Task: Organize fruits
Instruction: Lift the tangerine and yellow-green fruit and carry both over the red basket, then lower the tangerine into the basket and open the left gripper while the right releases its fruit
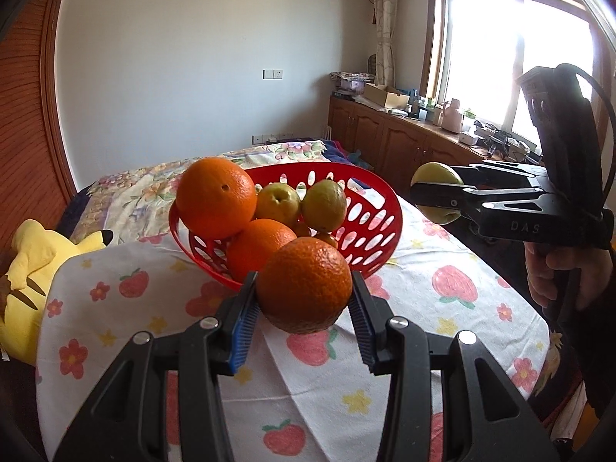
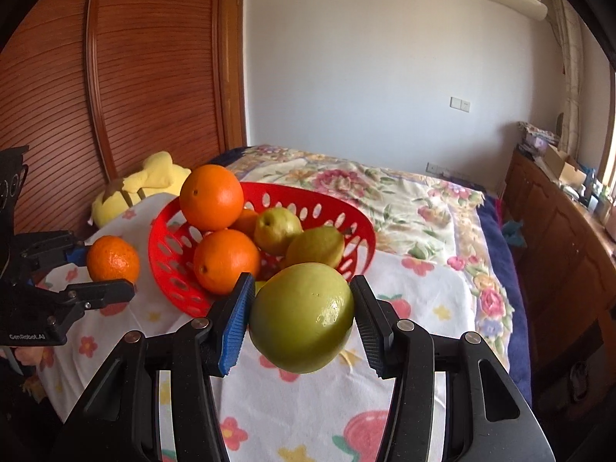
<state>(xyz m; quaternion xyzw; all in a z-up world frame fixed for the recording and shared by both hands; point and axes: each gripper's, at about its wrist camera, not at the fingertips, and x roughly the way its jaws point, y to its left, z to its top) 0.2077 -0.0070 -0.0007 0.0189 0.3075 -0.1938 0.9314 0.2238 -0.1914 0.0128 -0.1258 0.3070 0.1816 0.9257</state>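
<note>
A red perforated basket (image 1: pixel 379 208) (image 2: pixel 169 231) stands on the strawberry-print cloth, holding oranges (image 1: pixel 216 197) (image 2: pixel 211 196) and green-yellow fruits (image 1: pixel 323 205) (image 2: pixel 277 230). My left gripper (image 1: pixel 304 288) is shut on an orange (image 1: pixel 304 283), held above the cloth just in front of the basket; it also shows in the right wrist view (image 2: pixel 112 258). My right gripper (image 2: pixel 302 315) is shut on a green fruit (image 2: pixel 302 315), held in the air to the basket's right; it shows in the left wrist view (image 1: pixel 437 192) too.
A yellow plush toy (image 1: pixel 27 269) (image 2: pixel 146 184) lies left of the cloth. A floral bedspread (image 2: pixel 385 192) lies beyond the basket. A wooden cabinet (image 1: pixel 392 134) with clutter runs along the right wall under the window.
</note>
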